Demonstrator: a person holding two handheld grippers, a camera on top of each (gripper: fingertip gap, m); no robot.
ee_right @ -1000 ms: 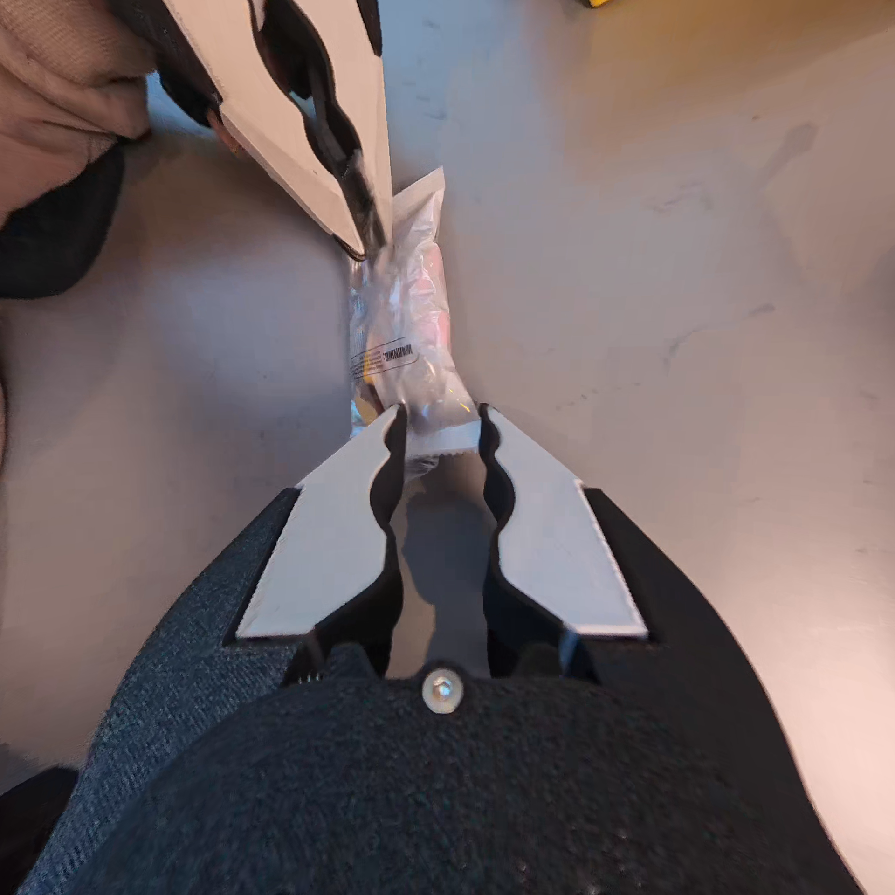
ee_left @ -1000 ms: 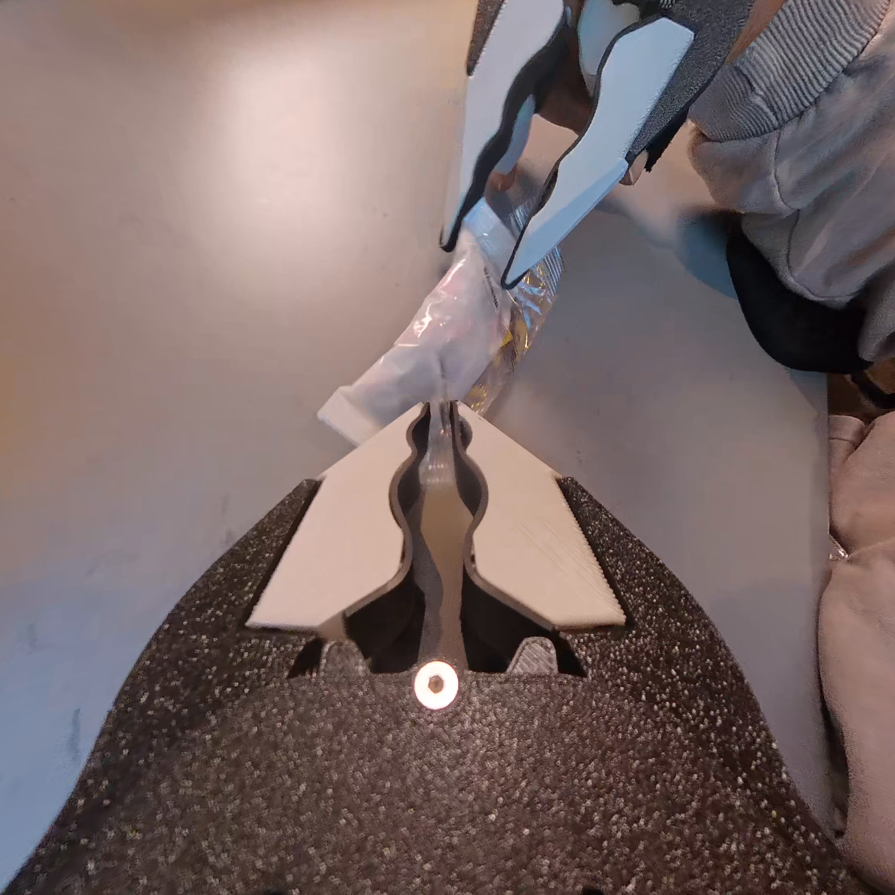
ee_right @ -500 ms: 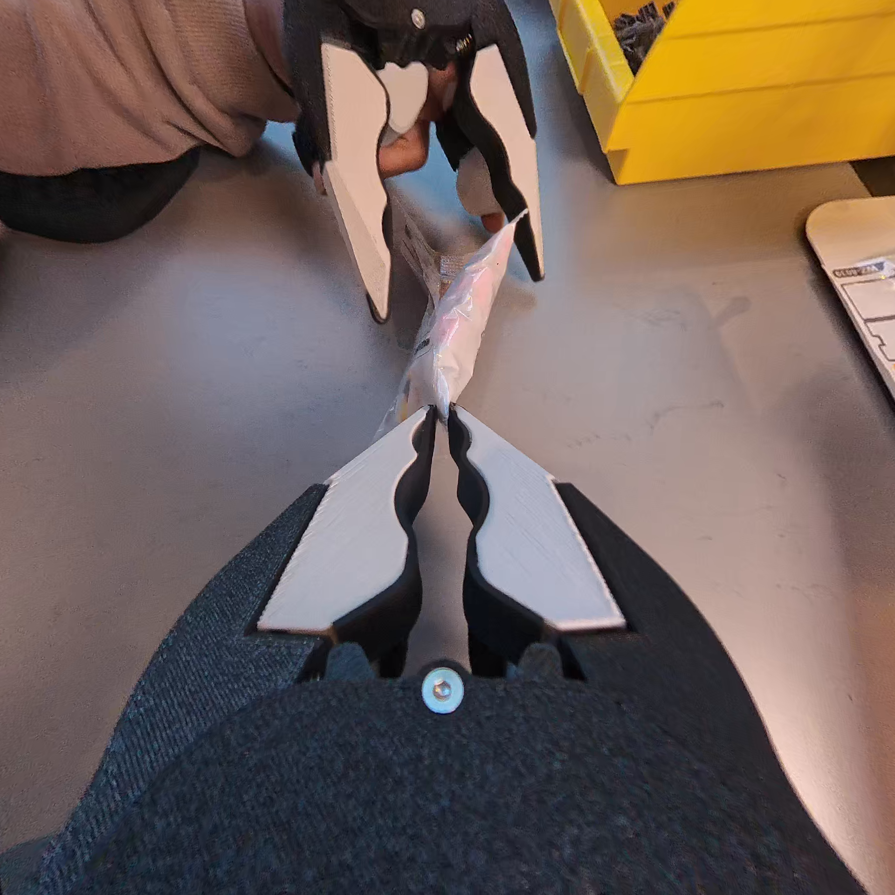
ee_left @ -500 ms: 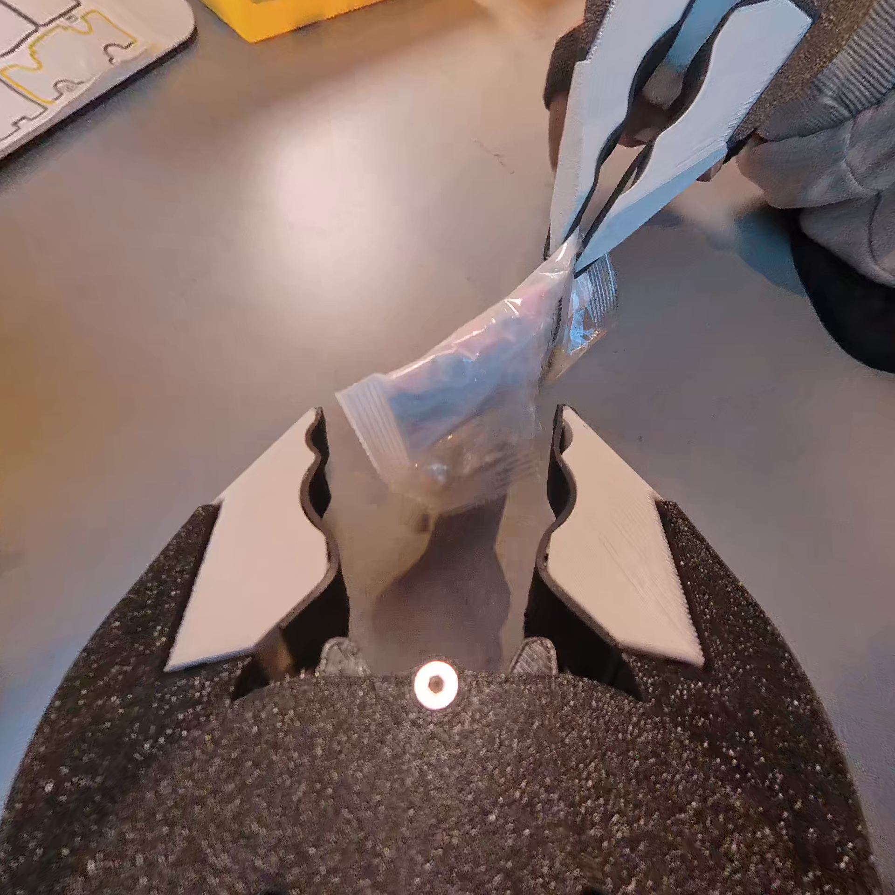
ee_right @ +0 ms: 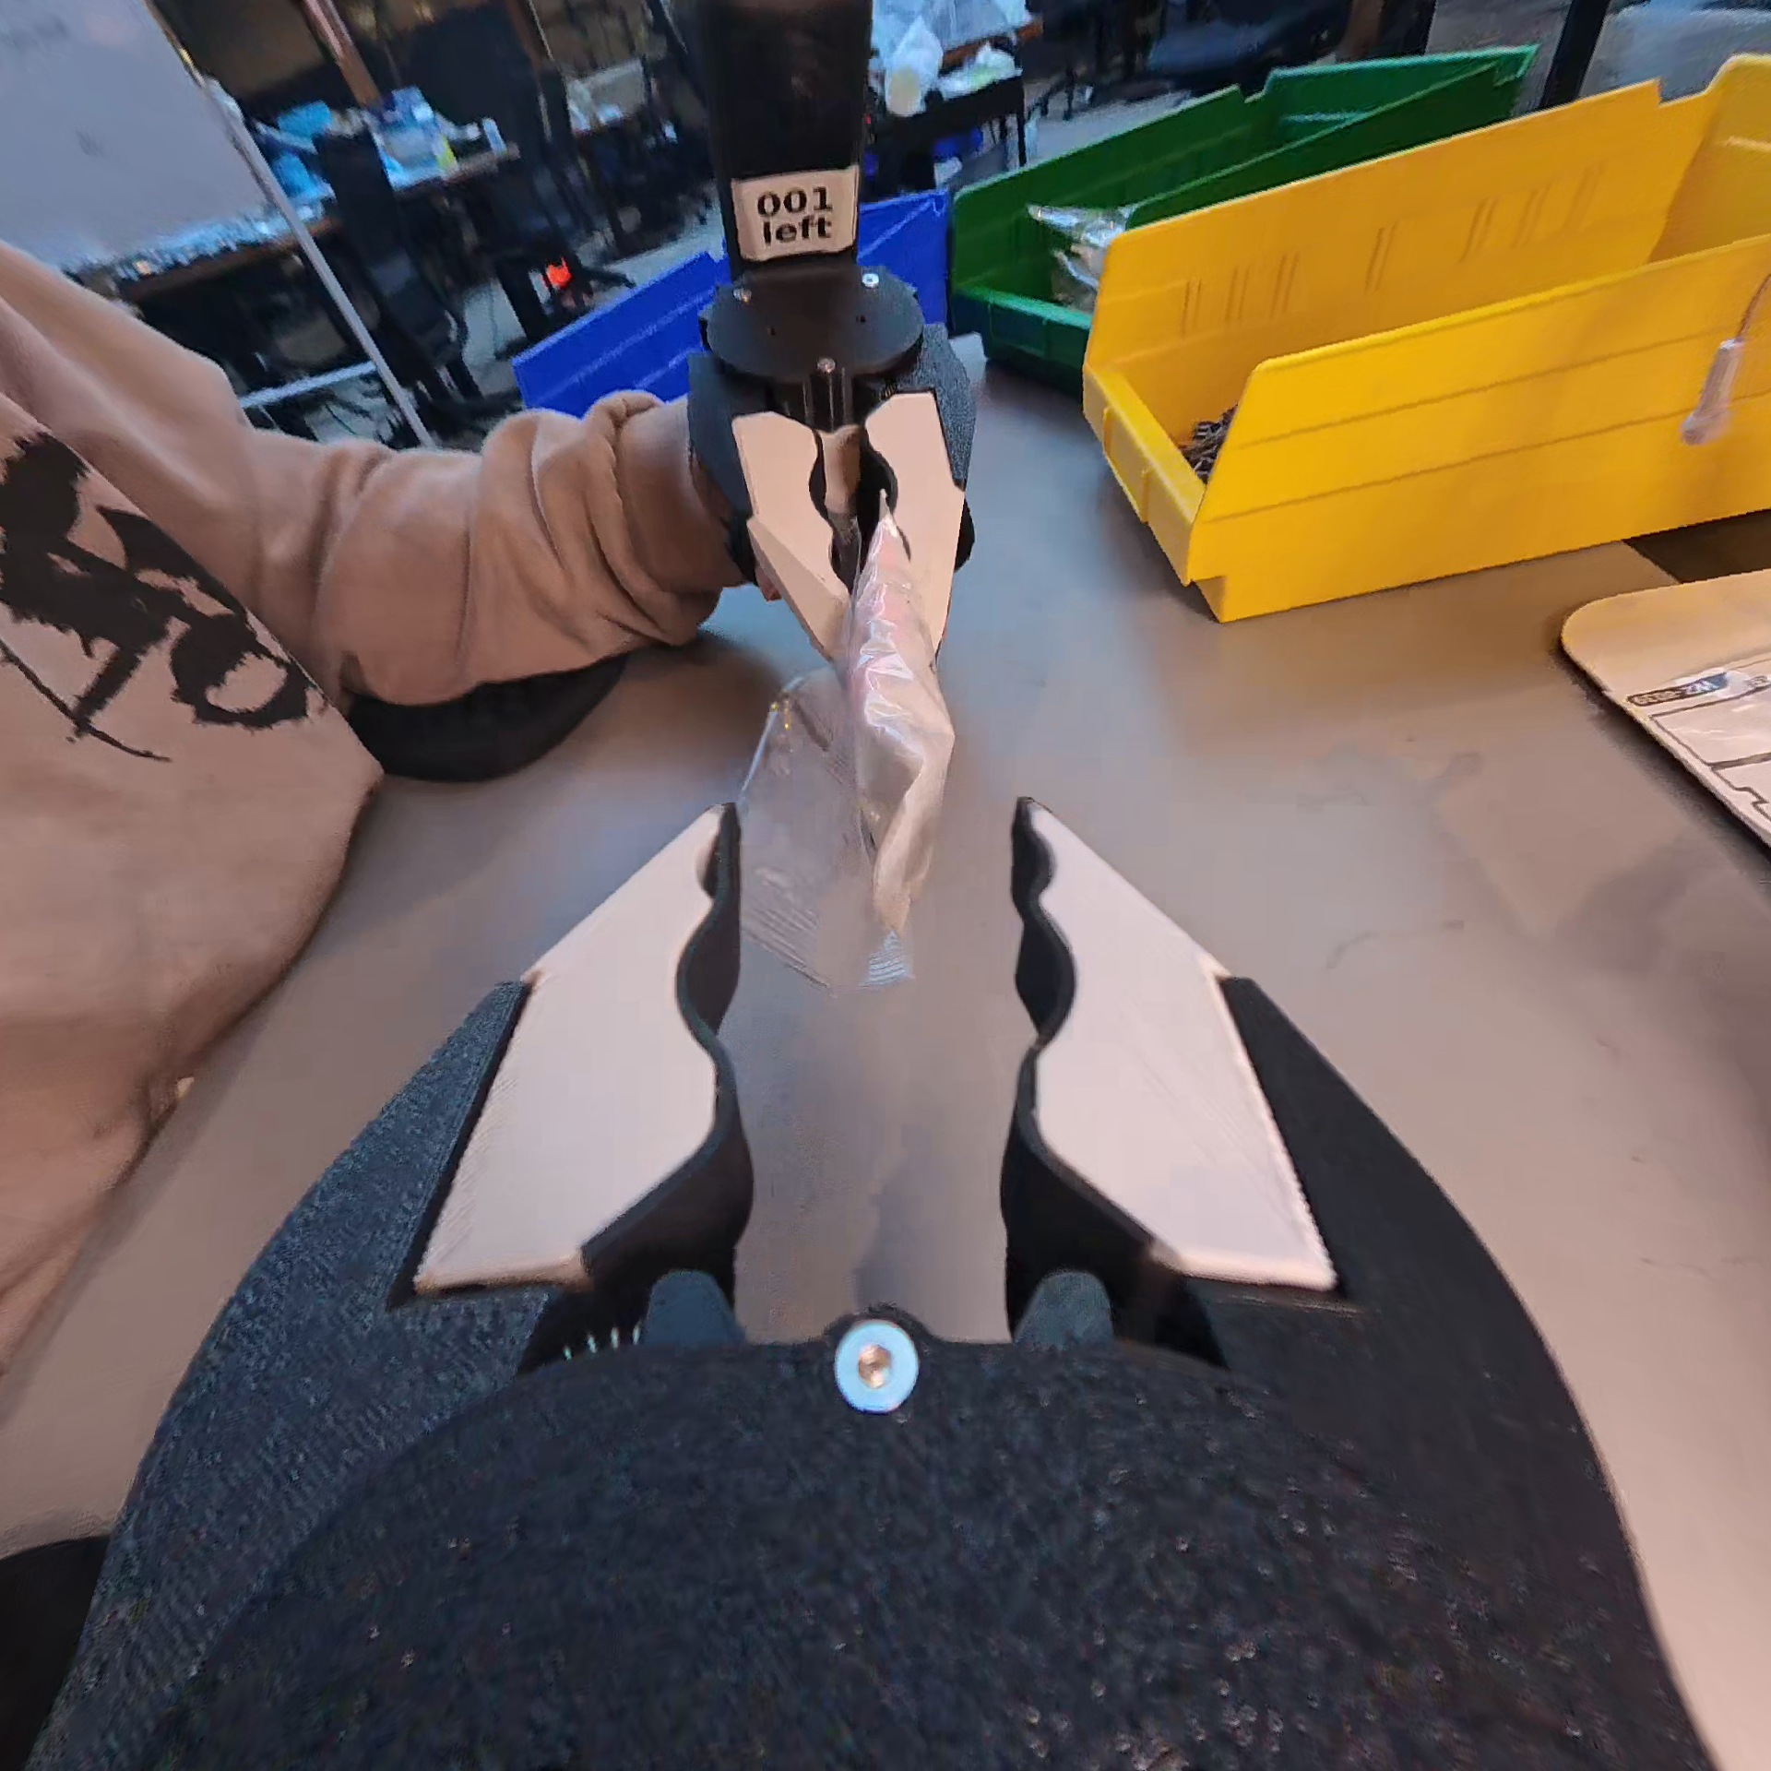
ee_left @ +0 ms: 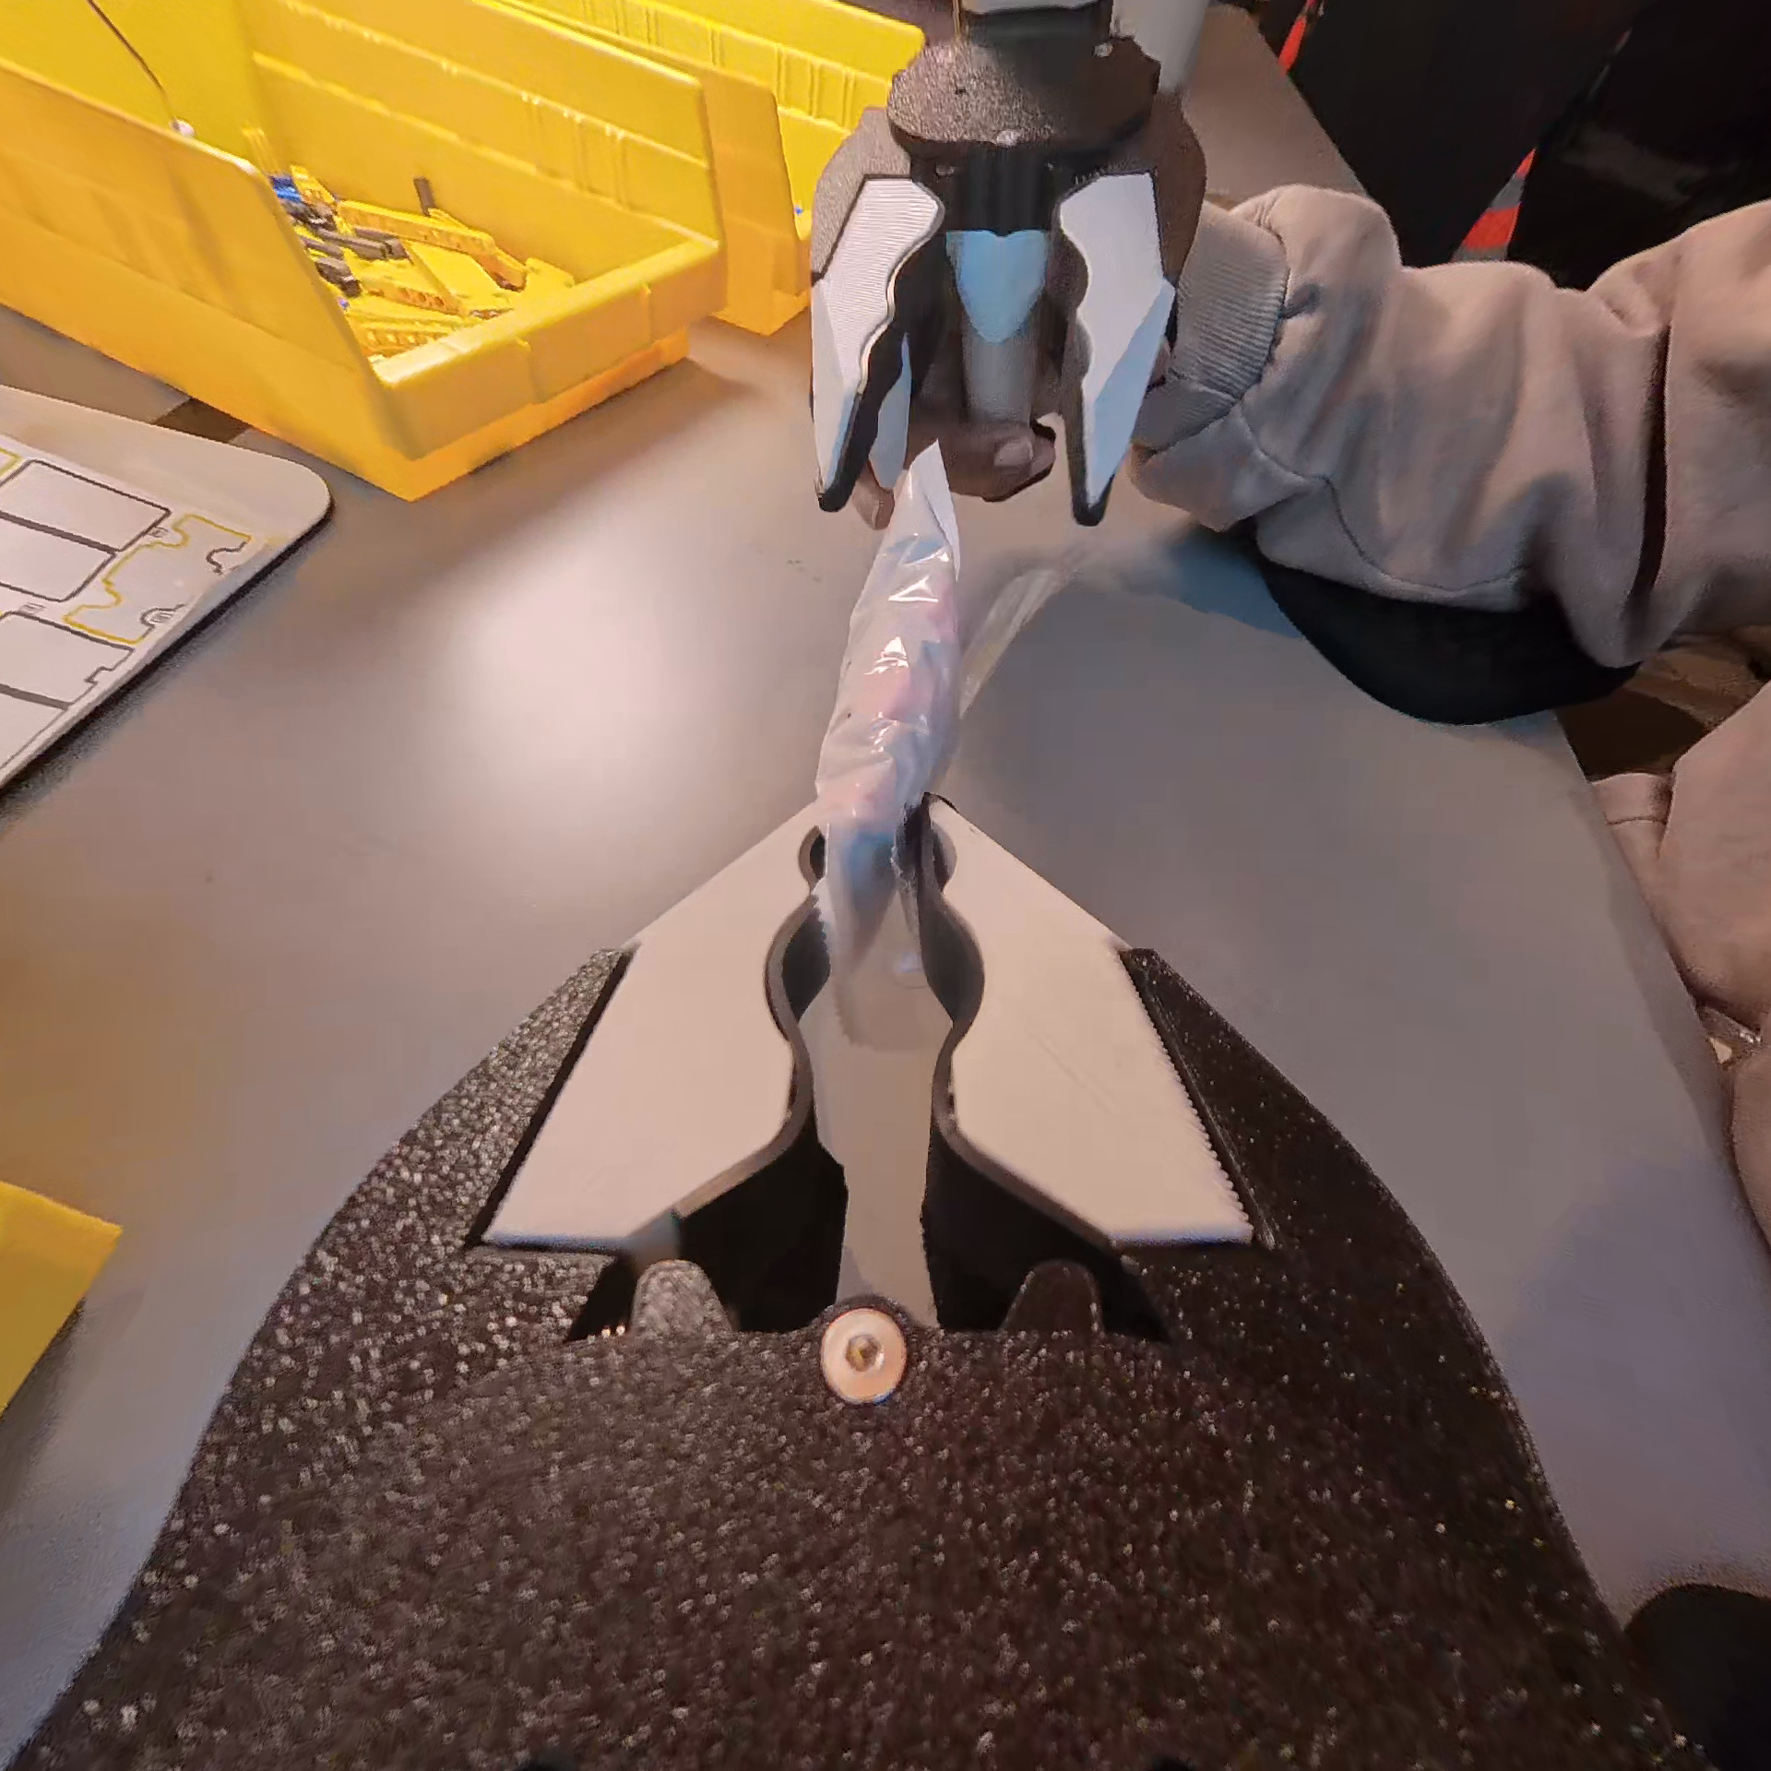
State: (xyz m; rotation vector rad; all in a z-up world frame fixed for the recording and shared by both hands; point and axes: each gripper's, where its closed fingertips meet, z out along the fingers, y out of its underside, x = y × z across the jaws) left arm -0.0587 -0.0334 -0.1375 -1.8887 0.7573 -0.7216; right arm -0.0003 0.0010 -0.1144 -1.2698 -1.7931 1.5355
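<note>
A clear plastic bag (ee_left: 896, 671) with small parts inside hangs above the grey table (ee_left: 431, 767). My left gripper (ee_left: 867, 834) is shut on its near end, and the film is pinched between the fingertips. The right gripper (ee_left: 958, 508) faces it, open, with the bag's far end beside one finger. In the right wrist view my right gripper (ee_right: 874, 815) is open. The bag (ee_right: 891, 728) hangs loose between its fingers without being pressed. The left gripper (ee_right: 882, 623) grips the bag's far end there.
Yellow bins (ee_left: 402, 287) with small parts stand at the back left, and a white printed board (ee_left: 115, 546) lies left of them. The right wrist view shows a yellow bin (ee_right: 1437, 383), a green bin (ee_right: 1198, 163) and a blue bin (ee_right: 623, 335). A person's sleeves (ee_left: 1437, 431) rest on the table. One gripper's finger ends stand about 8 cm off the other's.
Half a second ago my right gripper was shut on the bag and my left was open. Now my left has shut on the bag and my right has opened and let go.
</note>
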